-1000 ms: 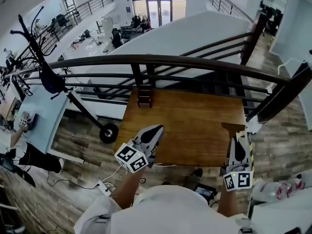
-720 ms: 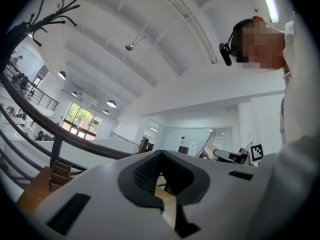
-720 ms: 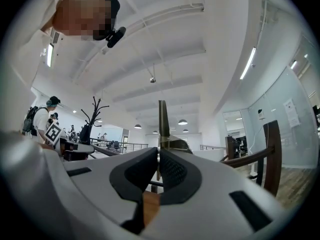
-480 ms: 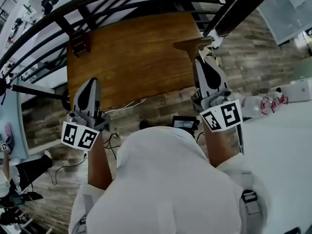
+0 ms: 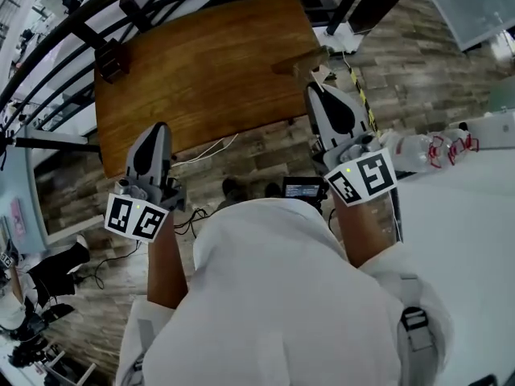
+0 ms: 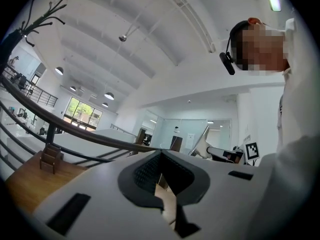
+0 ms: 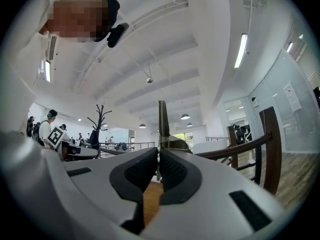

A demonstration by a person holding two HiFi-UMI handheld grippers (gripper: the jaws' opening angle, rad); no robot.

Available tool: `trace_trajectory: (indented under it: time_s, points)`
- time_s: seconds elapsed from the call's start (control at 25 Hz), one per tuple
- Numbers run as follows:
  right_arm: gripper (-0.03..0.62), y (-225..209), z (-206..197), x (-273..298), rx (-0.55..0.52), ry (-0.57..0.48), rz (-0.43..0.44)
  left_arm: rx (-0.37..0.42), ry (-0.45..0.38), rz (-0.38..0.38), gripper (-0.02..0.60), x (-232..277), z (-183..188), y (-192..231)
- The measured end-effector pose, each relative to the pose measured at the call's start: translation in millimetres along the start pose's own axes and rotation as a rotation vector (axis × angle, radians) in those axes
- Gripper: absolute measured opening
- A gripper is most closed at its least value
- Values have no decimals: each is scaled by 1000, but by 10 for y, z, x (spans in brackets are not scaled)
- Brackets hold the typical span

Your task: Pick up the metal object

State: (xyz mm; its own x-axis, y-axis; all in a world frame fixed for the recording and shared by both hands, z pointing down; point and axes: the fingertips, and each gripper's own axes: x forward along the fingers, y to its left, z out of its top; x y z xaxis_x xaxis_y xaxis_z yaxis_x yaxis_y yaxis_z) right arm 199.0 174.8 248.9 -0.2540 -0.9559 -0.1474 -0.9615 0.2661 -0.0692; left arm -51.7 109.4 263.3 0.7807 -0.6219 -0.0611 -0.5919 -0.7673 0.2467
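Observation:
The metal object (image 5: pixel 299 58) stands at the right front corner of the wooden table (image 5: pixel 201 63); it looks brownish, with a flat base and a thin upright blade. In the right gripper view the metal object (image 7: pixel 162 129) rises straight ahead, just beyond the jaws. My right gripper (image 5: pixel 312 88) is shut with nothing between its pads, its tip just short of the object; I cannot tell whether they touch. My left gripper (image 5: pixel 158 127) is also shut and empty, held over the table's front edge at the left. The left gripper (image 6: pixel 161 156) points up over the table towards the railing.
A small wooden chair model (image 5: pixel 111 61) sits at the table's far left corner. A black railing (image 5: pixel 48 63) runs behind the table. Plastic bottles (image 5: pixel 418 147) lie by a white table (image 5: pixel 475 215) at the right. A small device (image 5: pixel 303 189) and cables lie on the floor.
The head view has tipped down and closer to the table. Both grippers now reach the table's front edge, and the right one has come up close to the metal object.

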Motion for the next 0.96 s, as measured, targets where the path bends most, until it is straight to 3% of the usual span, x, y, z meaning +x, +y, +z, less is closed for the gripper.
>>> trace_trajectory:
  time_s: [0.16,0.52,0.96]
  points:
    - [26,-146,-62,-306,12,19,34,-2,29,6,14,40,-208,-407]
    - [26,-255,-298,-569,75,36,62,-52,120,-11,14,106,-718,-738]
    - [26,-565,-378,-892,112,20,78,1,189,-88,14,459,-1005,-1306]
